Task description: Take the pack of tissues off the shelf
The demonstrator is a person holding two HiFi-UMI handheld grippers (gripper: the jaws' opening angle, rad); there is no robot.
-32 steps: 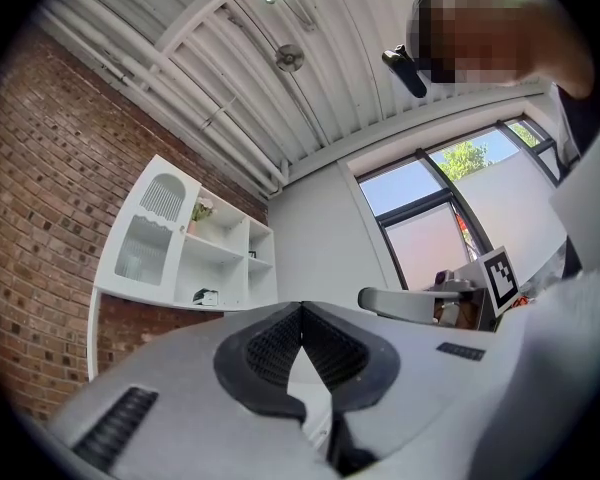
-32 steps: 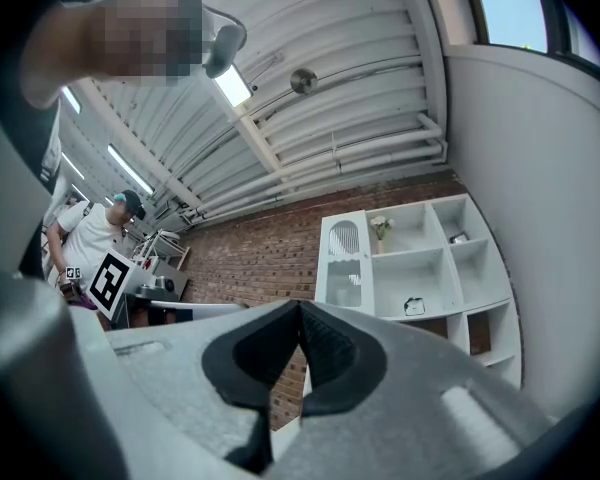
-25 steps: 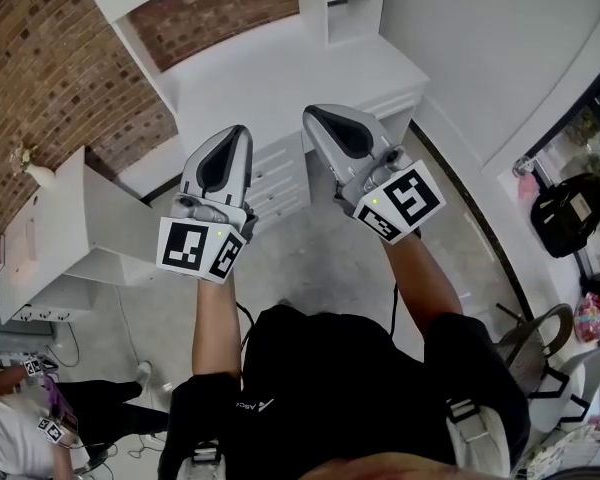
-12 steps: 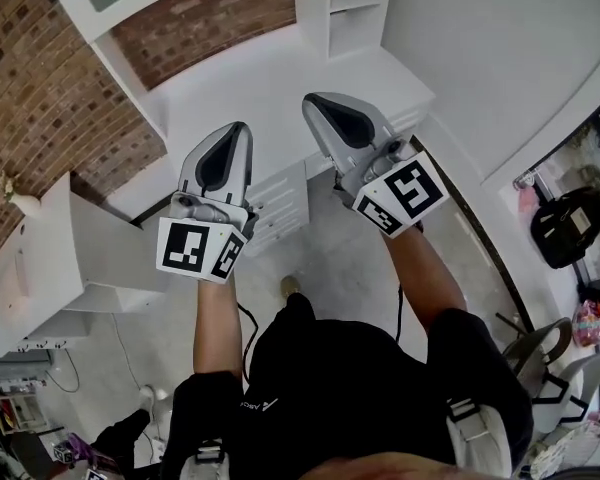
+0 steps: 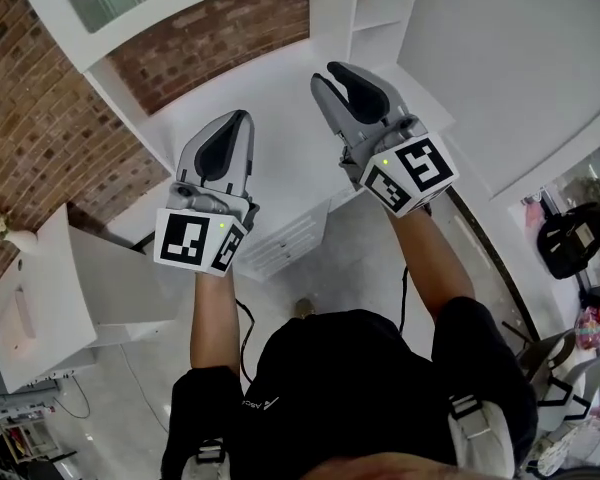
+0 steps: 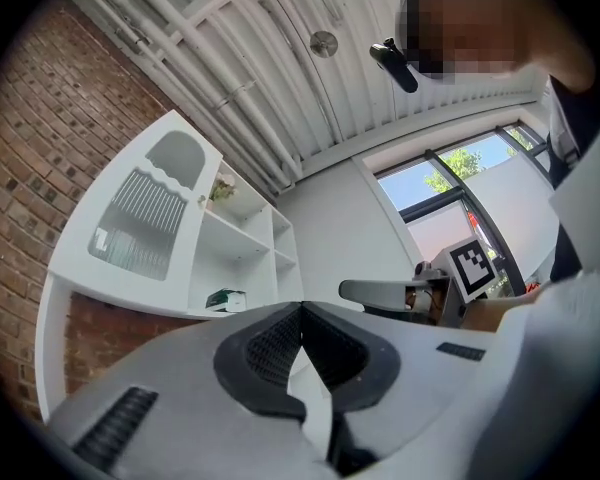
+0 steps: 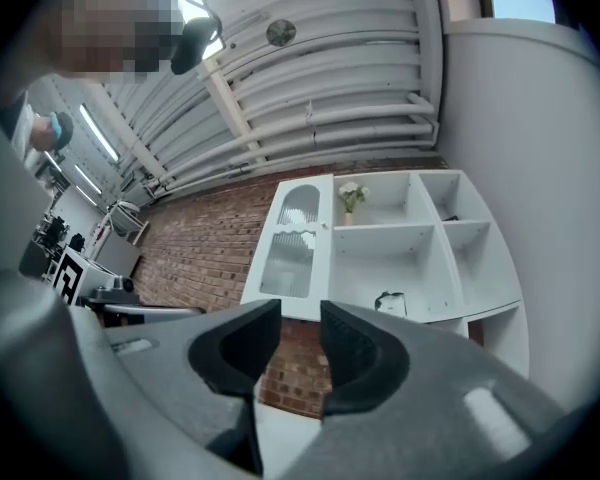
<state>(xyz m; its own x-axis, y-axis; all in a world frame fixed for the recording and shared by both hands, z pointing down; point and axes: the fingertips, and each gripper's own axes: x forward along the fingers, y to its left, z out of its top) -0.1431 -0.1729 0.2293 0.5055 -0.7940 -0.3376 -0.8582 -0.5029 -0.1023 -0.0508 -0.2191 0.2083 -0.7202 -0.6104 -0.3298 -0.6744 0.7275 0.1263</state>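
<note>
Pack of tissues [image 6: 225, 299] lies in the lower shelf [image 7: 380, 226] compartment, beyond and left of the left gripper [image 6: 300, 313], whose jaws are pressed together on nothing. It looks light, soft and crushable, with a slippery wrap; take it gently across its short sides. The right gripper [image 7: 300, 323] is opening, empty, with the pack up and right of its jaws. The compartment above holds a plant [image 7: 351, 198].

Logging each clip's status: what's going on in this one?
A person holds two grippers up toward a white shelf unit. The pack of tissues sits in a lower compartment, untouched. The left gripper is shut and empty; the right gripper is opening its jaws, nothing between them, short of the pack.
</note>
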